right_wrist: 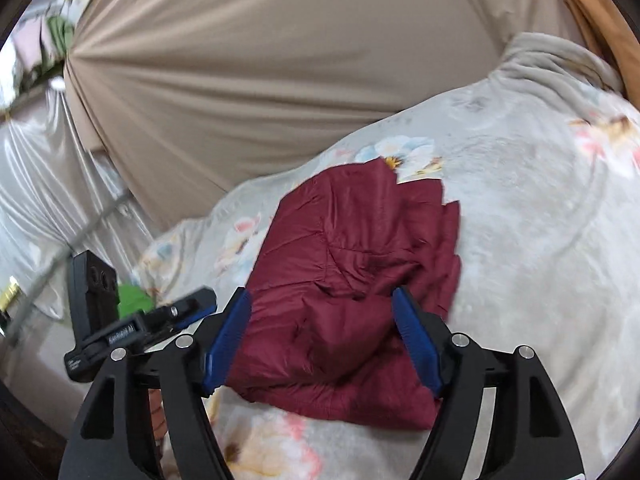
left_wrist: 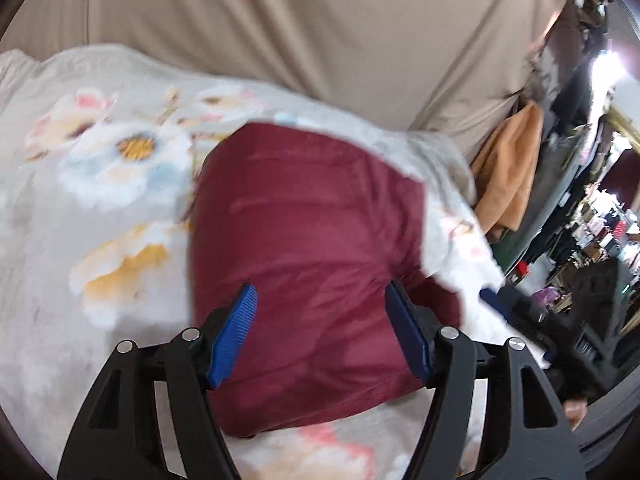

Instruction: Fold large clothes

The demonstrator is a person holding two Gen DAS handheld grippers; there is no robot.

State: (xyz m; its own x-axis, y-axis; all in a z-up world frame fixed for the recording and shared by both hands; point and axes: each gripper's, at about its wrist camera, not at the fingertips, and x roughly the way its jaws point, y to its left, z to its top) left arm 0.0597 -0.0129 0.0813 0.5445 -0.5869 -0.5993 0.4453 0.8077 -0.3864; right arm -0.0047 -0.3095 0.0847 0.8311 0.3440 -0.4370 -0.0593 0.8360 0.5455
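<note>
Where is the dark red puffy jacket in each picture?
Left wrist view: the folded dark red puffy jacket fills the middle, just beyond the open left tool.
Right wrist view: the jacket sits at centre, slightly low, beyond the open right tool.
Shared landmark: the grey fleece blanket with flower prints lies under the jacket in both, with a beige sheet behind.

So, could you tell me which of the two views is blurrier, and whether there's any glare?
Left wrist view: more motion blur, with the garment and floral blanket smeared, and a blown-out light at upper right. Right wrist view: sharper, garment creases legible; only soft sheen on the plastic sheet.
</note>
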